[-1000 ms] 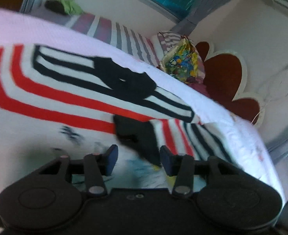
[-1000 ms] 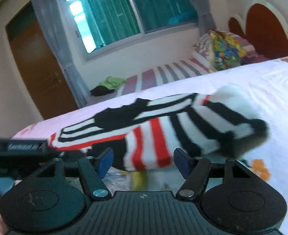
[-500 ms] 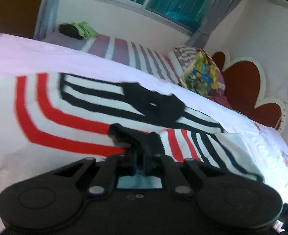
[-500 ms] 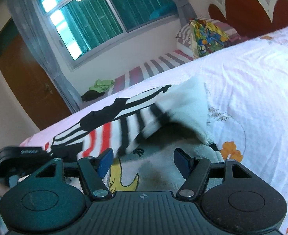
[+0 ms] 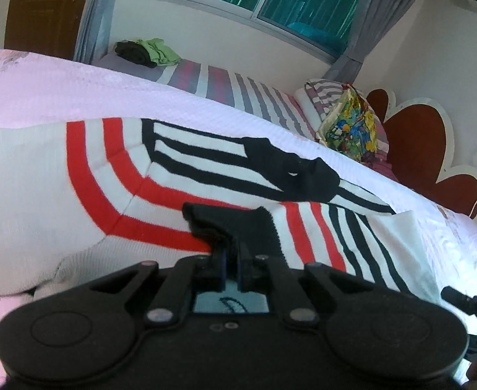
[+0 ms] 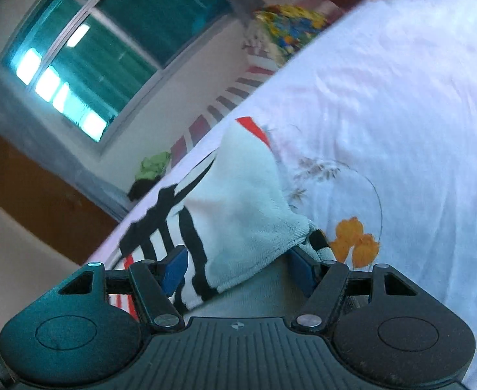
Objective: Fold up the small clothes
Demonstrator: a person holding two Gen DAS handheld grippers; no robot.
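The striped sweater, white with red and black bands, lies spread on the white floral bedsheet, well short of the colourful pillow at the headboard end. The left gripper has its fingers pressed together on the sweater's black cuff, on the side of the sweater away from the pillow. The right gripper is spread wide, its blue pads either side of a white fold of the sweater, not pinching it.
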